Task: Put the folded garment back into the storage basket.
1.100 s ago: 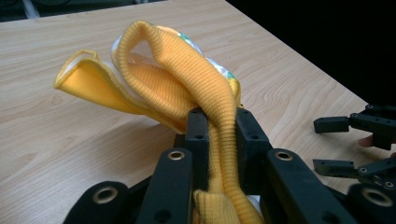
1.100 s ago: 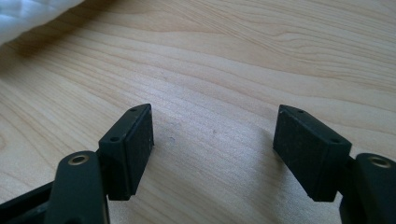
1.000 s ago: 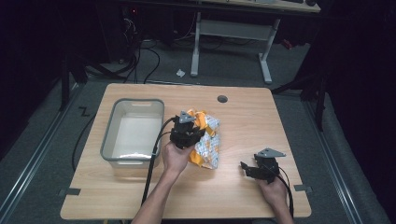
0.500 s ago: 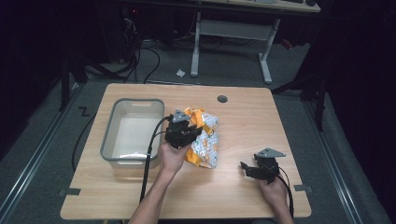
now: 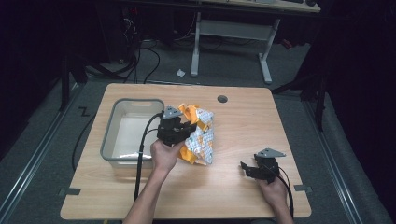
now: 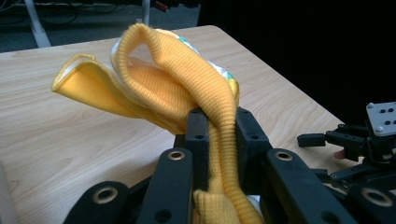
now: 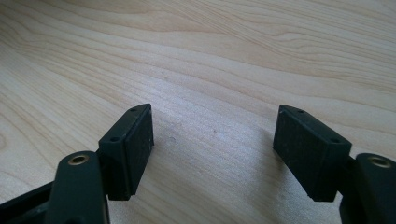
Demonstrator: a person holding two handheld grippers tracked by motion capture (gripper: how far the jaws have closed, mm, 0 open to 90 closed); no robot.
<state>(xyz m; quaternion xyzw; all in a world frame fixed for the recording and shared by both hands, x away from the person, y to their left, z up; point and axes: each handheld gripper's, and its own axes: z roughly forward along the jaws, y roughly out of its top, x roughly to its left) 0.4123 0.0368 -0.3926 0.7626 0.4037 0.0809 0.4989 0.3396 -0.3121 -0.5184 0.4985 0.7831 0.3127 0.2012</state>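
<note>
An orange and white patterned garment (image 5: 198, 135) hangs bunched above the middle of the wooden table (image 5: 233, 121). My left gripper (image 5: 180, 128) is shut on its ribbed orange band (image 6: 205, 93), which runs between the jaws in the left gripper view. My left gripper (image 6: 218, 123) holds the cloth lifted, just right of the clear plastic bin (image 5: 128, 130). My right gripper (image 5: 247, 167) rests low near the table's front right, open, with nothing between its fingers. Bare wood lies under my right gripper (image 7: 212, 128). The right gripper (image 6: 355, 140) also shows far right in the left gripper view.
The bin stands empty at the table's left. A round cable hole (image 5: 222, 99) sits near the far edge. Beyond the table are a desk frame (image 5: 233, 28) and floor cables (image 5: 140, 56). Bare wood stretches between the garment and my right gripper.
My left gripper has carried the garment slightly left and up, toward the bin. The right gripper has stayed in place.
</note>
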